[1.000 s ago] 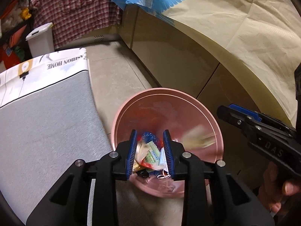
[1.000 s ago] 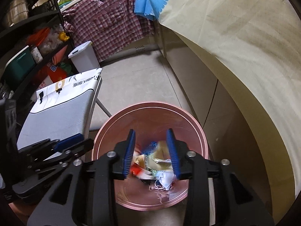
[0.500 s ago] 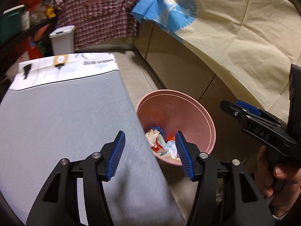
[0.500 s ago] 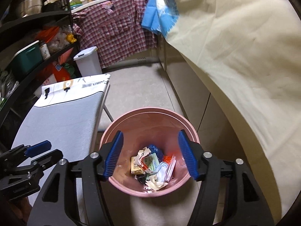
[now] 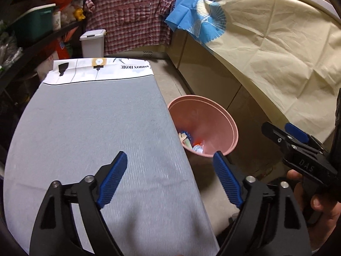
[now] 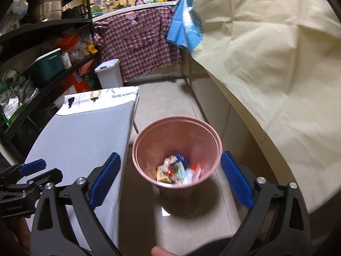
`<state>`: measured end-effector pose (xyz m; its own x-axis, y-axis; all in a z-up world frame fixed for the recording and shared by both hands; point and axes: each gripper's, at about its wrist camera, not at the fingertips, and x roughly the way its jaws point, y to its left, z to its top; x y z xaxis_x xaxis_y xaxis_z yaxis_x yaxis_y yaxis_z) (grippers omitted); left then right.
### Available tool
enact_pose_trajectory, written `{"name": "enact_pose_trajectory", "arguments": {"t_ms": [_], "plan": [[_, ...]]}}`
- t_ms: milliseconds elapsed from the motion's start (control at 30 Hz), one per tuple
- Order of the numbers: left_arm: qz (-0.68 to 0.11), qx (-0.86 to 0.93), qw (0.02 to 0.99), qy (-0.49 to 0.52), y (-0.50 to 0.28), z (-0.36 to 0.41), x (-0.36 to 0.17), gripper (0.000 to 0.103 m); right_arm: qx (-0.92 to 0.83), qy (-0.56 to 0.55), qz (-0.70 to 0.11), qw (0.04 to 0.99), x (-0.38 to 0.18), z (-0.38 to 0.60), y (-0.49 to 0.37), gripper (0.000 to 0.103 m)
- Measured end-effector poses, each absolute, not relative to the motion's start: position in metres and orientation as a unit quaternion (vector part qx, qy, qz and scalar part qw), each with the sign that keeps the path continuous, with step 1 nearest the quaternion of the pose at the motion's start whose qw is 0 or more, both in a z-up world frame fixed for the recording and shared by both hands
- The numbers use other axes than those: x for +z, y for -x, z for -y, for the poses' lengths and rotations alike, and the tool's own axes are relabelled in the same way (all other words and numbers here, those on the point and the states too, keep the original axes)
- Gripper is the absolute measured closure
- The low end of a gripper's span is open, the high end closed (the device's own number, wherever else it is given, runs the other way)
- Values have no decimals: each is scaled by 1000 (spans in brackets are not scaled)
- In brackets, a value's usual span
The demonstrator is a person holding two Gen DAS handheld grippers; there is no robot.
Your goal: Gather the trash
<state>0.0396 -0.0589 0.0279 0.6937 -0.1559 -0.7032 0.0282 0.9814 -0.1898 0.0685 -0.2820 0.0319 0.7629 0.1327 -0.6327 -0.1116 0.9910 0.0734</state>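
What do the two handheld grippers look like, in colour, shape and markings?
Both are alike. The left gripper has black angular arms with triangular cut-outs and silver bolt heads at the joints, and its fingers carry blue ribbed pads. The right gripper has the same build; seen from the side in the left wrist view, its black body bears the letters DAS and a blue pad.

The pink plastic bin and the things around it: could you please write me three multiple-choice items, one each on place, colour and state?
1. Where does the pink plastic bin stand?
A. on the grey padded table
B. on the floor beside the grey padded table
C. on a shelf

2. What colour is the small lidded bin by the checked cloth?
A. white
B. green
C. black

3. What does the pink bin hold?
A. water
B. nothing
C. crumpled wrappers

Answers: 1 B, its base rests on tile next to the table edge; 2 A, white body and lid; 3 C, wrappers lie at its bottom.
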Motion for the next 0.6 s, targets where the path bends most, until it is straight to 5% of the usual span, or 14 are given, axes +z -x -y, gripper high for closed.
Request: {"name": "enact_pose_trajectory", "arguments": {"t_ms": [167,600], "plan": [[-364,-38,929,63,-21,65,16,8,38,-3,-344,938,25,281,-47,5],[-351,-25,934,67,-28,61,9,8,23,15,-338,941,17,275,-48,5]]}}
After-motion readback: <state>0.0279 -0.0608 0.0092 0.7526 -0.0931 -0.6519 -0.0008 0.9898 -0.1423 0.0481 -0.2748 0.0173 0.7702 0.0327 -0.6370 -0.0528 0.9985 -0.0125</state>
